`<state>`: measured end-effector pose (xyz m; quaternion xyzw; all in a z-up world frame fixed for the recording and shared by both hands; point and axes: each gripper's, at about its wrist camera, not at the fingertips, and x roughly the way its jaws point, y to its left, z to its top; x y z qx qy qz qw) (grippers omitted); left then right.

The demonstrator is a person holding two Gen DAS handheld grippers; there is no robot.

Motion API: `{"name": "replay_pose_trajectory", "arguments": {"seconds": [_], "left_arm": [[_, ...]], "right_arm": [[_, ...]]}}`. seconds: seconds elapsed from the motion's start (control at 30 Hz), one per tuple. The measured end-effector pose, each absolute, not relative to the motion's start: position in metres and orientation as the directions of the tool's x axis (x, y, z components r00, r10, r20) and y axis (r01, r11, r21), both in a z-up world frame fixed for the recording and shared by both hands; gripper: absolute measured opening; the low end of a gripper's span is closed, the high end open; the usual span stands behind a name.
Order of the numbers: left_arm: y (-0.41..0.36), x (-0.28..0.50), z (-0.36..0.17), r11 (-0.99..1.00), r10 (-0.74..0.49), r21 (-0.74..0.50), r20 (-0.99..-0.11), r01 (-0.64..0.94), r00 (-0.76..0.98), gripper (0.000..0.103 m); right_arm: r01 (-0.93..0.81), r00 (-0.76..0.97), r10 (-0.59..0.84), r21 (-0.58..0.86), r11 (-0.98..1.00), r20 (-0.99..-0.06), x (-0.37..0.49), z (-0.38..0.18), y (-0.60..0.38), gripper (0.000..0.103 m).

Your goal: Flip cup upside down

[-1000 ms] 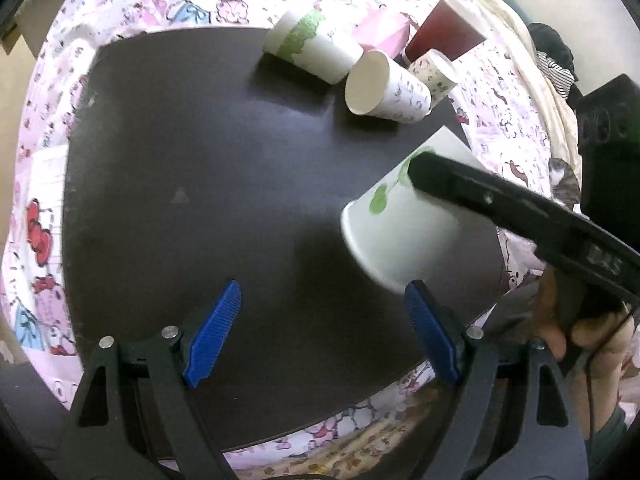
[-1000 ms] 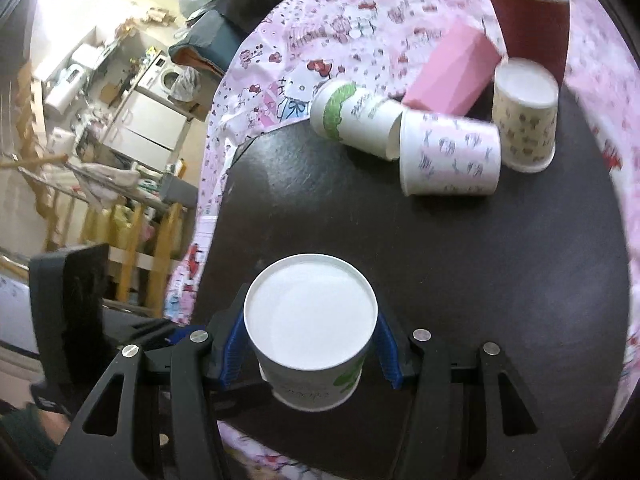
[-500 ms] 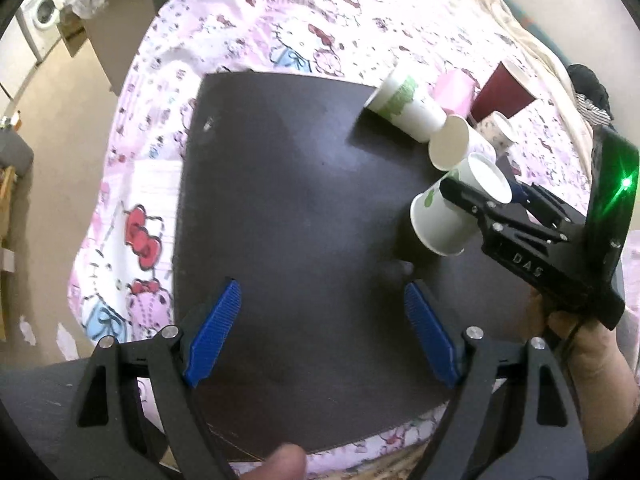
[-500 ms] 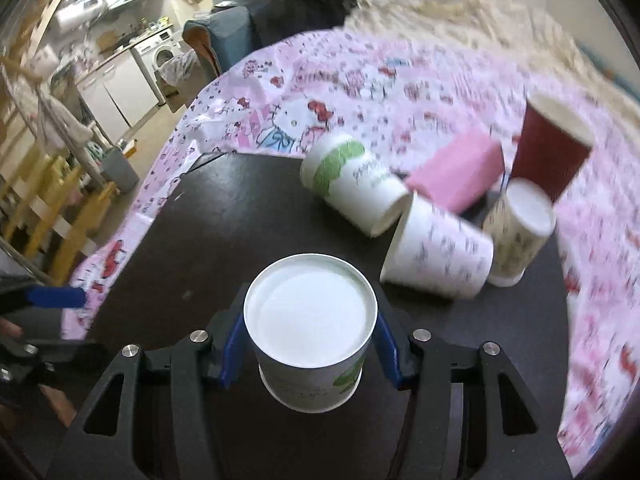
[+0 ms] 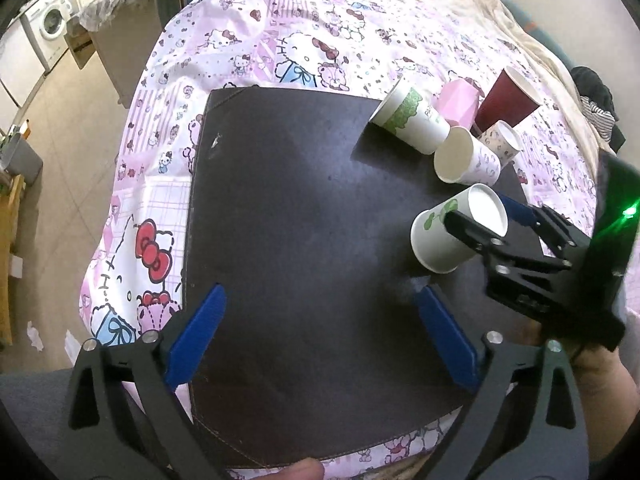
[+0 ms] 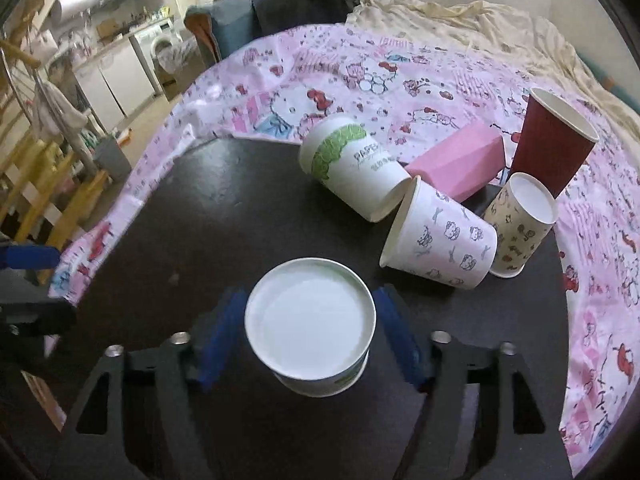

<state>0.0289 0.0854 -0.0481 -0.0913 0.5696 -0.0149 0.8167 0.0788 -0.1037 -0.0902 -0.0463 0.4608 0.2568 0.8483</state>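
A white paper cup with a green leaf print [image 6: 310,322] stands upside down on the dark mat [image 6: 240,208], its flat base facing up. It also shows in the left wrist view [image 5: 452,236]. My right gripper [image 6: 310,336] has its blue pads a little apart from the cup's sides, so it is open. In the left wrist view the right gripper [image 5: 492,216] sits around the cup. My left gripper [image 5: 320,332] is open and empty over the mat's near part, well left of the cup.
Beyond the cup lie a green-banded white cup [image 6: 352,168] and a cartoon-print cup [image 6: 440,244] on their sides, with a pink cup [image 6: 460,160], a beige printed cup [image 6: 520,228] upside down and an upright dark red cup [image 6: 552,140]. The mat lies on a pink patterned cloth [image 5: 280,44].
The right gripper turned the cup base-up, set it down on the mat, and its pads have spread away from the cup. The left gripper has pulled back and up.
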Motion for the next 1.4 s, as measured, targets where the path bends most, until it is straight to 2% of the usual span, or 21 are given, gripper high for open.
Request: {"name": "replay_pose_trajectory", "arguments": {"seconds": [0.13,0.2,0.23,0.3,0.4,0.67,0.87,0.9,1.0,1.17,1.4], "left_arm": [[0.087,0.027,-0.042,0.980,-0.129,-0.178,-0.910,-0.089,0.395,0.096],[0.088,0.024,-0.035,0.978,-0.132,-0.188,-0.888,-0.087,0.441,0.103],[0.087,0.022,-0.031,0.979,-0.126,-0.186,-0.877,-0.087,0.463,0.103],[0.084,0.017,-0.022,0.978,-0.126,-0.193,-0.849,-0.079,0.514,0.103],[0.075,0.007,-0.009,0.977,-0.129,-0.204,-0.799,-0.064,0.587,0.103],[0.049,-0.020,0.012,0.994,-0.005,-0.085,-0.675,-0.071,0.738,0.103],[0.041,-0.025,0.007,0.994,0.042,-0.050,-0.665,-0.100,0.746,0.103],[0.040,-0.028,0.008,0.994,0.050,-0.043,-0.654,-0.103,0.755,0.103],[0.038,-0.033,0.010,0.994,0.067,-0.022,-0.624,-0.103,0.778,0.103],[0.037,-0.028,0.008,0.995,0.062,-0.017,-0.636,-0.094,0.770,0.103],[0.038,-0.025,0.009,0.996,0.042,-0.034,-0.636,-0.082,0.771,0.103]], "right_arm": [[-0.462,0.449,0.434,0.212,0.861,-0.781,0.073,-0.075,-0.113,0.081],[-0.446,0.473,0.439,0.222,0.867,-0.764,0.066,-0.060,-0.124,0.081],[-0.436,0.485,0.439,0.227,0.871,-0.756,0.064,-0.052,-0.128,0.083],[-0.410,0.524,0.439,0.236,0.881,-0.730,0.055,-0.035,-0.141,0.096],[-0.352,0.578,0.407,0.233,0.906,-0.707,0.039,-0.015,-0.158,0.097],[-0.265,0.662,0.324,0.193,0.945,-0.676,0.007,0.002,-0.182,0.097],[-0.240,0.714,0.285,0.159,0.958,-0.640,-0.012,0.006,-0.186,0.100],[-0.235,0.719,0.281,0.159,0.959,-0.635,-0.015,0.005,-0.186,0.103],[-0.241,0.725,0.283,0.155,0.958,-0.627,-0.018,-0.002,-0.182,0.103],[-0.221,0.768,0.253,0.127,0.967,-0.588,-0.017,0.000,-0.182,0.103],[-0.212,0.768,0.236,0.111,0.971,-0.596,-0.014,-0.004,-0.178,0.103]]}}
